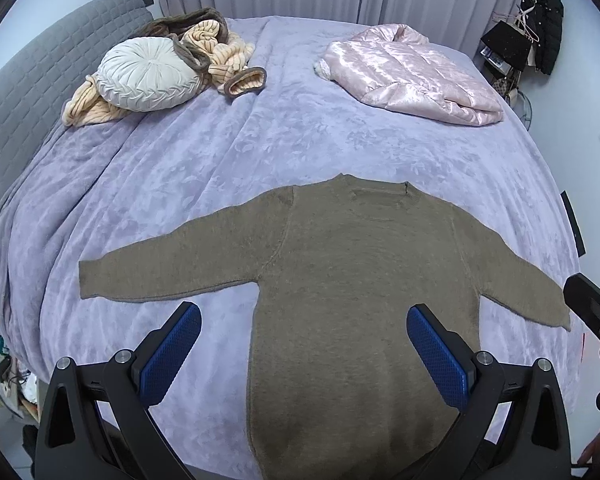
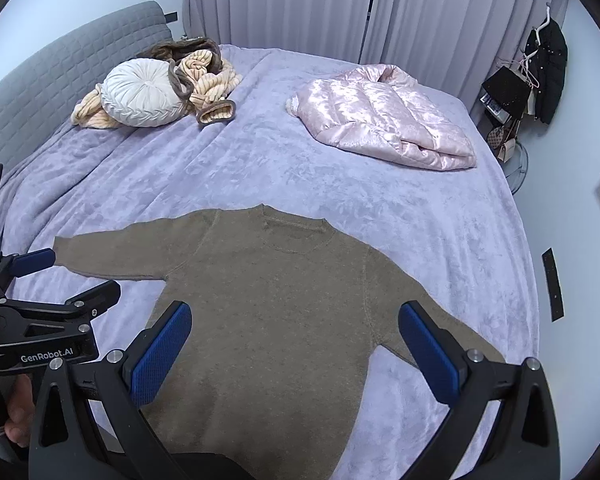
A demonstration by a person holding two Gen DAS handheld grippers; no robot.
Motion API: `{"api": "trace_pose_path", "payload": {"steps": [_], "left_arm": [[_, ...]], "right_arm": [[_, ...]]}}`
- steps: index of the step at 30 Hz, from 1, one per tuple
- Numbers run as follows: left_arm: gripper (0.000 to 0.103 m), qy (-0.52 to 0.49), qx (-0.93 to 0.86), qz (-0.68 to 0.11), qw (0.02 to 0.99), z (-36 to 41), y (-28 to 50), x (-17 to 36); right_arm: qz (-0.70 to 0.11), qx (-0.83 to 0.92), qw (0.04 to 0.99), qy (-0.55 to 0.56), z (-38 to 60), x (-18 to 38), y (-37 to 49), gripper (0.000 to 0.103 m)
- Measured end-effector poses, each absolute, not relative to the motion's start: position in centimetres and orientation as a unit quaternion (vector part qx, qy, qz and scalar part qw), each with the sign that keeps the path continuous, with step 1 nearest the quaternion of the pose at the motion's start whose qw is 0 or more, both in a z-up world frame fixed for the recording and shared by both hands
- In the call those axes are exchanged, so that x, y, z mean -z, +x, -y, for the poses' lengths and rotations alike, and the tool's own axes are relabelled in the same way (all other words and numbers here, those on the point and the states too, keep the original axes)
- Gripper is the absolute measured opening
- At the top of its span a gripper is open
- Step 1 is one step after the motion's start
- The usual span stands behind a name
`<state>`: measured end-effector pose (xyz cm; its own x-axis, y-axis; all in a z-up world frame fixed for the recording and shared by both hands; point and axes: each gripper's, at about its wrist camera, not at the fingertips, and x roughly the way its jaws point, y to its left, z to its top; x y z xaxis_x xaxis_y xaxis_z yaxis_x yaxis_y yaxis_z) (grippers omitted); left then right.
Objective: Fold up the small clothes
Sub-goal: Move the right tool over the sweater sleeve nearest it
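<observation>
Overhead, both tools spread, nothing gripped.
Left tool (image 1: 304, 354) and right tool (image 2: 296, 354) hover with pads wide apart above the sweater (image 1: 352, 280), which lies flat, sleeves out, on the bed (image 1: 220, 152). Best start, I judge: pinch one cuff and shoulder, carry the sleeve across the body without bunching. No containers seen; jacket (image 1: 412, 74) and cushion (image 1: 150, 74) lie well beyond.

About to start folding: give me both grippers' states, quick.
Left gripper: open, empty, above the sweater.
Right gripper: open, empty, above the sweater too.
</observation>
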<state>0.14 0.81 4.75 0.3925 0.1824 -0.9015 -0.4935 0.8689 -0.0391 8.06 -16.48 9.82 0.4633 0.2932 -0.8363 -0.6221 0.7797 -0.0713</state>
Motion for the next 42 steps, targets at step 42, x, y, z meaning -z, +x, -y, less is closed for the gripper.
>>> {"api": "trace_pose_path", "payload": {"steps": [42], "left_arm": [[0.103,-0.044,-0.121,-0.562,0.817,14.3,10.2,-3.9]], "right_arm": [[-0.495,-0.164,0.852,-0.041,32.2,-6.2,14.6,0.103]]}}
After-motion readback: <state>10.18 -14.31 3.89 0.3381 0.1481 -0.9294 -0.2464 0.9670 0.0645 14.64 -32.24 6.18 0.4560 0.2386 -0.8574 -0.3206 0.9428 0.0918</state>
